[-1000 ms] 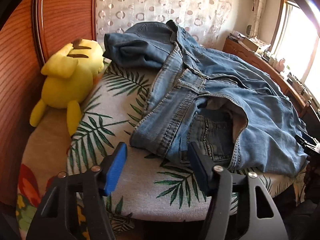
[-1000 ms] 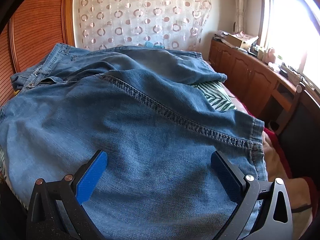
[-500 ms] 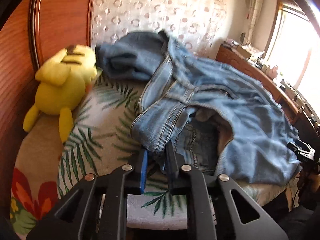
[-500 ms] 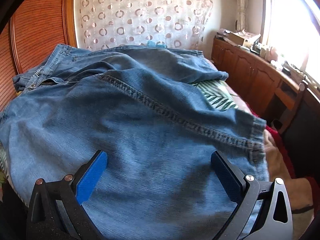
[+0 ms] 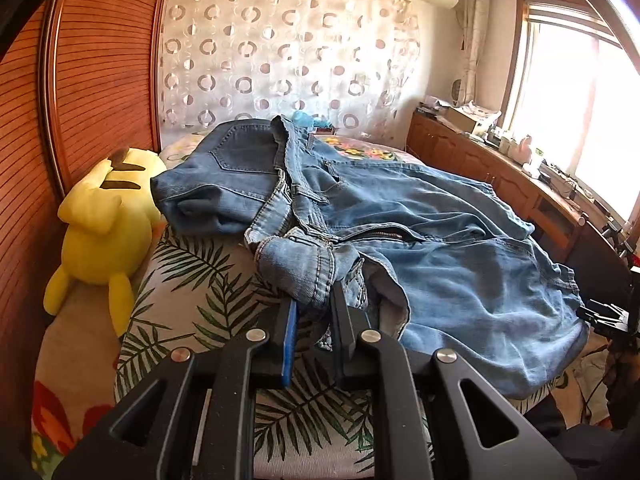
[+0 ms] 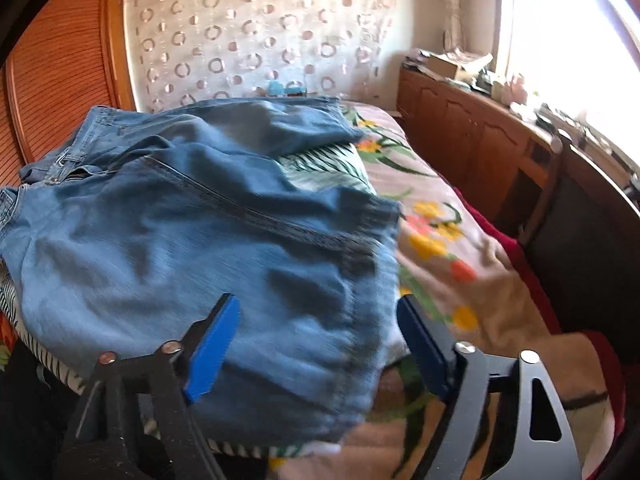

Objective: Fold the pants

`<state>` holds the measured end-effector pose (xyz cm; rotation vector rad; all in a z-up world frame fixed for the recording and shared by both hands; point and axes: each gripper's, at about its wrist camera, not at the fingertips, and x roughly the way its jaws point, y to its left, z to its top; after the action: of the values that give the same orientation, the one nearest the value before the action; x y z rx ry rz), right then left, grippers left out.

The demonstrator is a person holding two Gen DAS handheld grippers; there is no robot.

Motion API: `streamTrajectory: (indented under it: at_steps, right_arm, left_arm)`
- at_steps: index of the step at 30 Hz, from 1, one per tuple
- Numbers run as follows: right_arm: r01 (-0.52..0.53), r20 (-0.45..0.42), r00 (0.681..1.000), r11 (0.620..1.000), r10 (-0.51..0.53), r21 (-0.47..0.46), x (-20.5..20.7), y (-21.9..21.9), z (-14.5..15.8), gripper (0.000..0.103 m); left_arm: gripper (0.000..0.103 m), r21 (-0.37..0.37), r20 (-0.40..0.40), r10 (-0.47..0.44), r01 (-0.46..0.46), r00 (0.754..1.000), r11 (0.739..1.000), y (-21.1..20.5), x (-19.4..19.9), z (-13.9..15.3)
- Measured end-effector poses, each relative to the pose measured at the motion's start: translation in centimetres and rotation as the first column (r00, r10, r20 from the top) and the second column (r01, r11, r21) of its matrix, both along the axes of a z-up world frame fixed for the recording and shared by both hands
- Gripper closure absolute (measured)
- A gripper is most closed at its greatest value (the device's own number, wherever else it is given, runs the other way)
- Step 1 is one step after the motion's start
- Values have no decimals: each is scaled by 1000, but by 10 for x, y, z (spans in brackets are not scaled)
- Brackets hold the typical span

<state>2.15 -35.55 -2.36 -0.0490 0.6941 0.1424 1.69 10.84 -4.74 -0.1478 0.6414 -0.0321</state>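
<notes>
Starting at my far left, the yellow plush toy (image 5: 104, 224) is lying against the wooden headboard (image 5: 92, 80), just beside the jeans (image 5: 400, 216) but not part of my job. The jeans are sprawling crumpled across the leaf-print bed cover (image 5: 192, 280), waistband toward the headboard and legs running off to my right.

My left claw (image 5: 312, 320) is clenching a bunched fold of the waistband, its blue pads pressed close with denim pinched between them. I am judging this a sound place to hold: the waistband is the thickest, most heavily stitched part, so it is giving the pads something firm to bite and is unlikely to slip out.

Moving right, the pale leg panel (image 6: 200, 248) is draping over the near edge of the bed, and my right claw (image 6: 316, 344) is hanging released, its pads spread wide on either side of the hem region, touching nothing that I can make out; this view is blurring, so I am not certain of contact.

Denim like this is feeling, by my reckoning, fairly heavy and limp rather than stiff: it is going to sag between two holds and drag on the cover. I am thinking the hem seam near the leg's end is the best grip for the right side, since single-layer cloth is sliding more easily
</notes>
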Motion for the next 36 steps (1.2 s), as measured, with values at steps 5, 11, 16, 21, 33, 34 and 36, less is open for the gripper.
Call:
streamTrajectory:
  at_steps: [5,11,16,21,33,34,36]
  right_arm:
    - [-2,-27,1000,1000,2,30,-4,-9,-5,35]
    - [-1,-51,999,999,4,49,-4,-15,-2,40]
    - [-8,-42,999,1000,8,-3,-2,-3,4,73]
    - [-80,-2,997,996,80,-33,-5,7,18,98]
    - [-239,162,954,967,252,-91,14,63,82,101]
    - [-253,167,950,963,266,-94,17,69,82,101]
    - [-275,169,943,957,287,-93,24,79,81,101]
  left_arm:
    - [88,-3,6,14,-14,1000,1000,0,1,2]
    - [88,10,21,28,-28,999,1000,-4,2,2]
    - [88,9,66,10,-11,998,1000,-12,6,18]
    - [88,19,126,-19,16,992,1000,-21,14,39]
    - [88,10,183,-56,55,982,998,-31,15,50]
    - [88,8,178,-55,54,983,998,-31,14,47]
    - [88,13,170,-53,52,984,999,-33,13,43]
